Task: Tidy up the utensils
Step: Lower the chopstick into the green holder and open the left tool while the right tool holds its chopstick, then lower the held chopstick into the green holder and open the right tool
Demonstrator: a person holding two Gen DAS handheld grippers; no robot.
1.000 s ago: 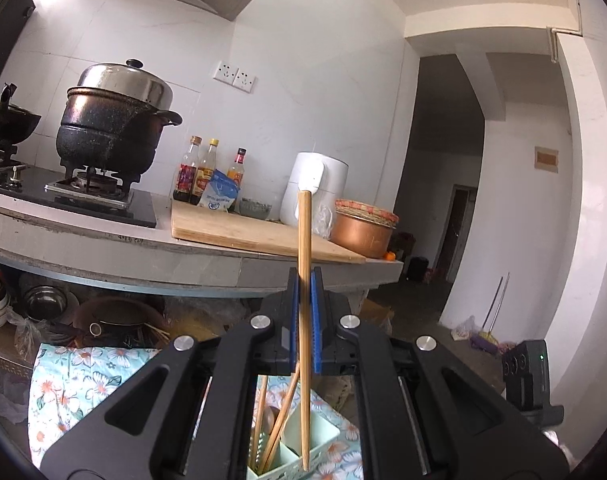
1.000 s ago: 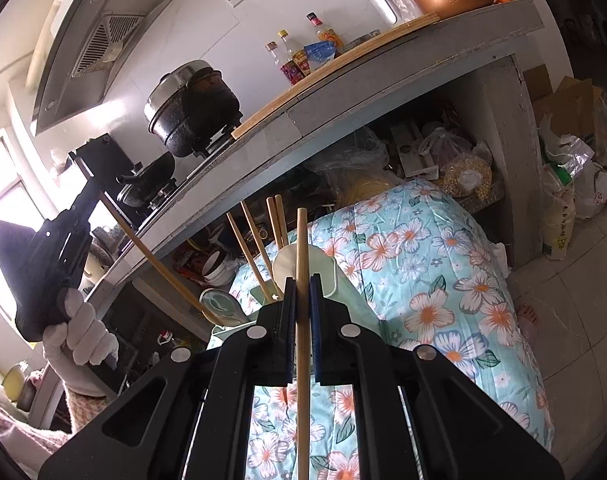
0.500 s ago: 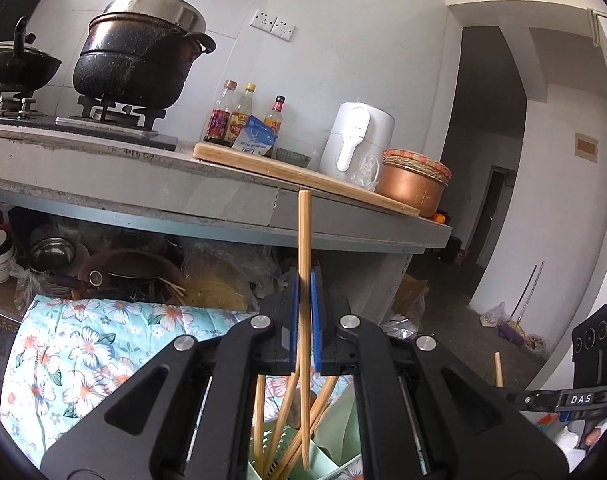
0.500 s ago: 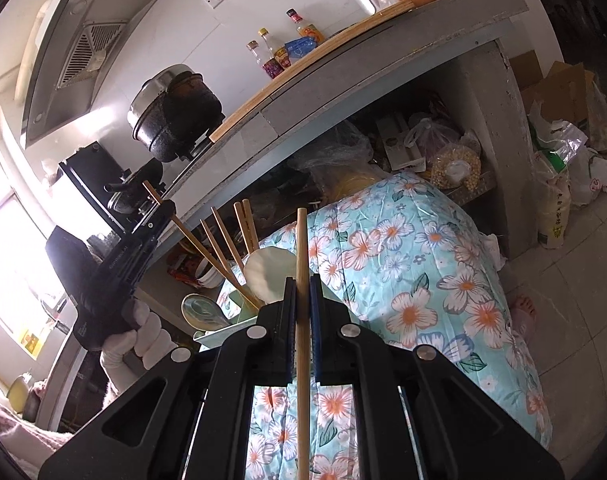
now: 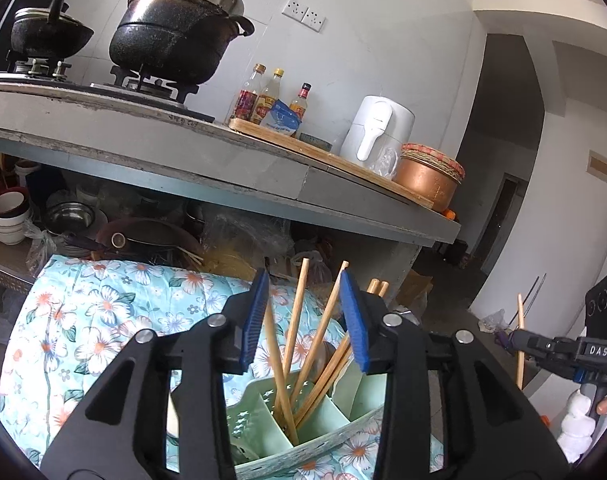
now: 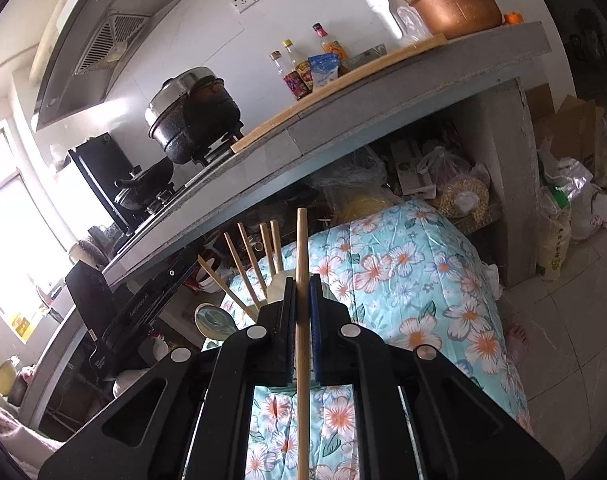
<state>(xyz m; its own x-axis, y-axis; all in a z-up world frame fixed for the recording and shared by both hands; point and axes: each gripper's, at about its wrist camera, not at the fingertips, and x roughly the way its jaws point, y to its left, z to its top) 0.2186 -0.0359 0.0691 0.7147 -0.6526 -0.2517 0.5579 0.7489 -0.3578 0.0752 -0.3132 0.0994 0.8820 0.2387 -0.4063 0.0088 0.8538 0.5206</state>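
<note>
The left gripper [image 5: 305,316] is opening above chopsticks [image 5: 295,344] standing loose in the green holder [image 5: 263,404], while the right gripper [image 6: 302,320] clamps one chopstick [image 6: 302,264].

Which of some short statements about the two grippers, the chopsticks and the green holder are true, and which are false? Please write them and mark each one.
1. The right gripper is shut on a chopstick. True.
2. The left gripper is clamped on a chopstick. False: its jaws are opening, and the pads press on nothing.
3. Several chopsticks stand in the green holder. True.
4. The green holder sits on the stove. False: it rests on the floral cloth, below the counter.
5. The black pot on the burner has no lid. False: a metal lid covers it.
</note>
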